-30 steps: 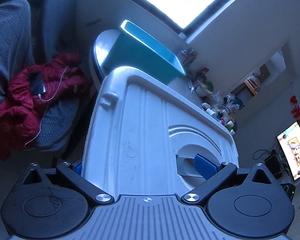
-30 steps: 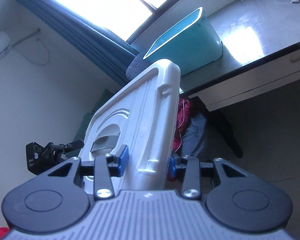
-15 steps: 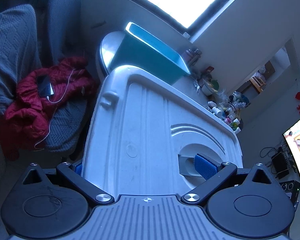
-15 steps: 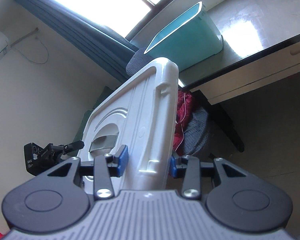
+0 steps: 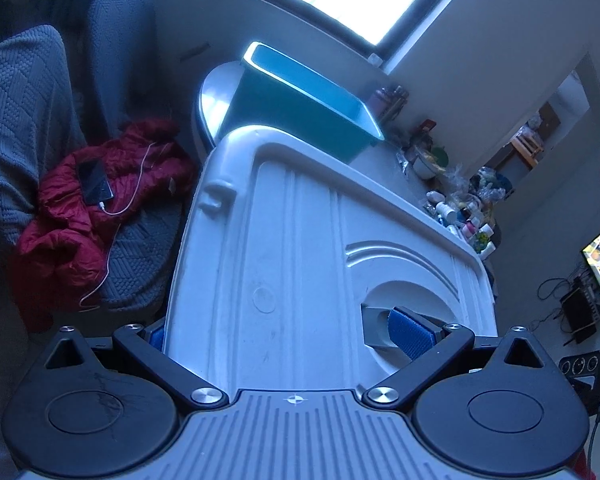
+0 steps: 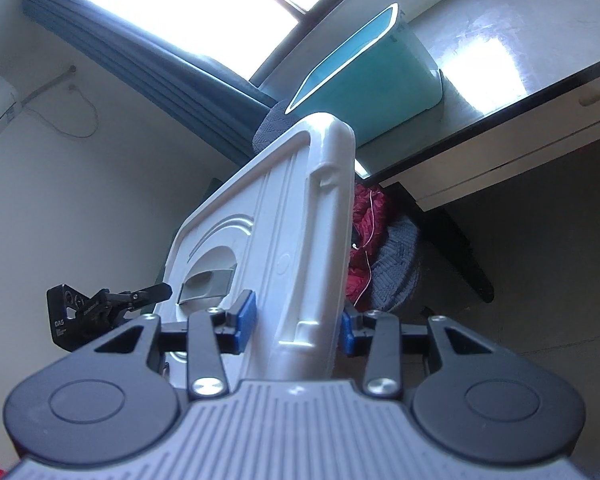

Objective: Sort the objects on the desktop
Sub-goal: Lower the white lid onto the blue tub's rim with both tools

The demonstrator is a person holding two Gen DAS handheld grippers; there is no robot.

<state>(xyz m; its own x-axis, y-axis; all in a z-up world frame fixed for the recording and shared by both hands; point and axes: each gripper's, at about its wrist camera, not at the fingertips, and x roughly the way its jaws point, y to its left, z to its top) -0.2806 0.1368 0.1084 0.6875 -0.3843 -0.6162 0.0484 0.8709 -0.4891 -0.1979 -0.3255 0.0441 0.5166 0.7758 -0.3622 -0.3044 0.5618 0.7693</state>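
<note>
desk (image 6: 500,52): glossy top | teal bin (image 6: 384,76) standing on it | small clutter (image 5: 456,208) at far end

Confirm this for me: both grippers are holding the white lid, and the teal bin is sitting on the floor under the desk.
Not quite. Both the left gripper and the right gripper do hold the white lid, but the teal bin stands on top of the desk, not on the floor. The right wrist view shows it.

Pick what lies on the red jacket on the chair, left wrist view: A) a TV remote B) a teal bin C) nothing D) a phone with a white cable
D: a dark phone with a white cable plugged in lies on the red jacket; the teal bin sits on the desk instead.
</note>
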